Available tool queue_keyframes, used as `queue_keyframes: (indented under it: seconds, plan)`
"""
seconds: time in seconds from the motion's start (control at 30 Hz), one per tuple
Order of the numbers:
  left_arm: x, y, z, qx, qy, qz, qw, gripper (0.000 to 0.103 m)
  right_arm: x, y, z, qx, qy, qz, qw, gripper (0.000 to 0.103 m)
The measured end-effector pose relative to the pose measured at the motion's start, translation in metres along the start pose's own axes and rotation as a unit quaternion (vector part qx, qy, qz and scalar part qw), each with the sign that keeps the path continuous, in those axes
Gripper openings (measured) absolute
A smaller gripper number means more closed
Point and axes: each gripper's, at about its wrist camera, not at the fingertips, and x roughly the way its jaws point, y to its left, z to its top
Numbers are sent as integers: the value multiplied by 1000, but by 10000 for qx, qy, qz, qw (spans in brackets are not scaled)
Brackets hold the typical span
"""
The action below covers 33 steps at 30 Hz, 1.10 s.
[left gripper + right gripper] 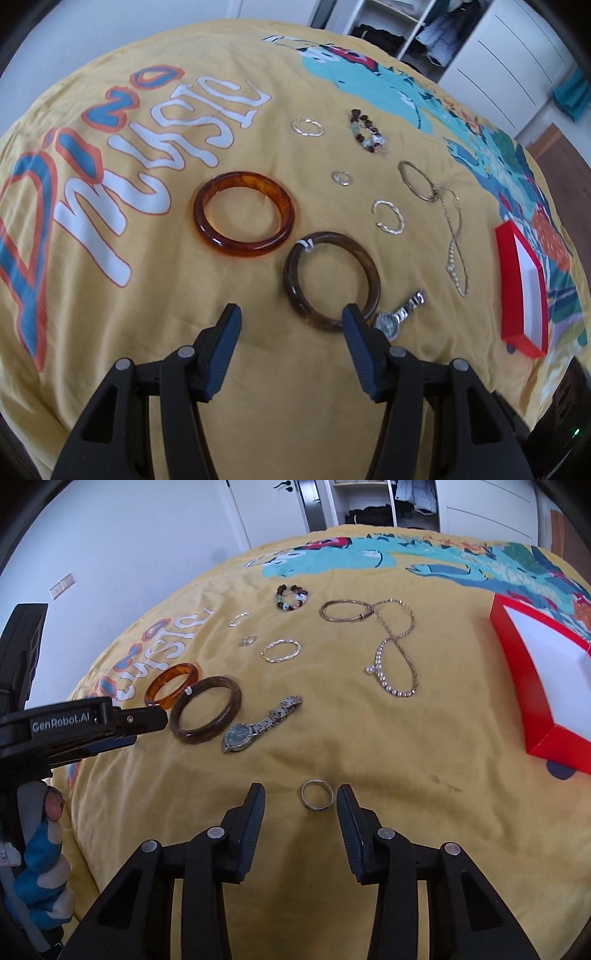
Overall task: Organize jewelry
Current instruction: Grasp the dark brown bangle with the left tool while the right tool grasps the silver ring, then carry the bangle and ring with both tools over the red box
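The right gripper (300, 794) stands open just above the yellow printed bedcover (369, 768), and a small silver ring (316, 794) lies flat between its two black fingers, not touching them as far as I can see. The left gripper (291, 314) is open too and holds nothing; its right finger tip is over the near edge of a dark brown marbled bangle (331, 280). Just beside this bangle lies a silver wristwatch with a green dial (255, 727). A little farther is an amber translucent bangle (243, 216). Behind them are a thin twisted silver hoop (281, 650), a long pearl and gold chain necklace (397, 653), a thin gold hoop bracelet (343, 610) and a dark beaded bracelet (291, 597). A red open box with white inside (517, 672) stands at the right.
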Motion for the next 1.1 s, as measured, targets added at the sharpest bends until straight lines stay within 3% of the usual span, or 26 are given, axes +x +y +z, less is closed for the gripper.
queue_keyframes:
  seconds: [0.27,0.4,0.5,0.63,1.1]
  plan:
    - [24,1,4,-402,185,274,9986,53,18,-9,-1,-16,108,145,9998,30]
    - [32,-3,7,-427,206,712,9963,34,20,-14,-4,-22,101,195,9998,20]
    - [32,-6,8,-317,185,830,9959,17,20,-16,-4,-99,101,267,9995,20]
    - [25,-7,8,-149,127,754,9970,9,16,-17,-5,-123,71,337,9993,20]
    - [-44,-12,2,421,-413,545,9968,8,-38,-1,-2,-116,-358,451,9983,19]
